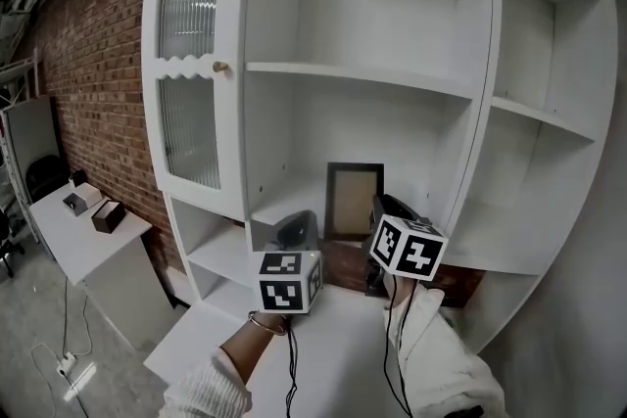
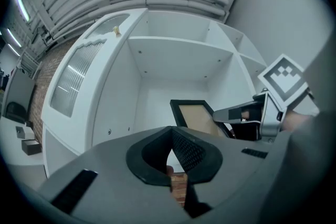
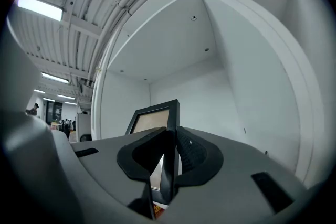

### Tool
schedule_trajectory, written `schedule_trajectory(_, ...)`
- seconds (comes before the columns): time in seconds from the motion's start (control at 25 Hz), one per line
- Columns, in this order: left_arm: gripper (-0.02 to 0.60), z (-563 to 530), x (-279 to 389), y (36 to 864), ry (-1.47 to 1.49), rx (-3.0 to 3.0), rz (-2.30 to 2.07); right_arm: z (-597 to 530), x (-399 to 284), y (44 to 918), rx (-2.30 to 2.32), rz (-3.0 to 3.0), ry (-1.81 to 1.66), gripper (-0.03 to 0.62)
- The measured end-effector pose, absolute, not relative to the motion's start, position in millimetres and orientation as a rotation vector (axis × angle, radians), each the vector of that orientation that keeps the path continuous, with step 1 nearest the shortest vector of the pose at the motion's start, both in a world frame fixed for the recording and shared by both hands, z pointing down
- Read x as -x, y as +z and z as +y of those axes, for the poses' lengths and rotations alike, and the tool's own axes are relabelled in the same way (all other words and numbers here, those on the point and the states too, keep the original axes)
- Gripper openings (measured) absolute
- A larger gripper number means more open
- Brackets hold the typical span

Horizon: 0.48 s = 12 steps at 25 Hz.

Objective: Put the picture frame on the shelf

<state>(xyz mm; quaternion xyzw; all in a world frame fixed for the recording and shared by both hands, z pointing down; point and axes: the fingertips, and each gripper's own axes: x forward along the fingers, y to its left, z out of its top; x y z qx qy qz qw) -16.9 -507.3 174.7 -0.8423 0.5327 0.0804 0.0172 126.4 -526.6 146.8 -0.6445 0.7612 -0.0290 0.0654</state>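
Observation:
A dark picture frame (image 1: 354, 201) with a tan inner panel stands upright in the middle compartment of the white shelf unit (image 1: 353, 76), its lower edge at the shelf board. My right gripper (image 1: 378, 209) is shut on the frame's right edge; in the right gripper view that edge (image 3: 170, 128) runs up between the jaws of this gripper (image 3: 169, 139). My left gripper (image 1: 297, 230) hovers just left of the frame, shut and empty. From the left gripper view, its own tips (image 2: 172, 134) meet, with the frame (image 2: 197, 117) and the right gripper (image 2: 220, 114) beyond.
A ribbed-glass cabinet door (image 1: 188, 64) with a gold knob (image 1: 219, 68) hangs open at the left. Bare shelves fill the right column (image 1: 544, 113). A white counter (image 1: 333, 328) lies below the grippers. A low side table (image 1: 83, 220) with small boxes stands far left.

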Motion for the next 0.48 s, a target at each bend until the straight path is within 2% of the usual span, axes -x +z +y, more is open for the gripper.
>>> schedule_trajectory(0.48,0.006,-531,10,194,0.214,2.662,1.698,-569,-121,155,2.071,2.394,-0.146,0.074)
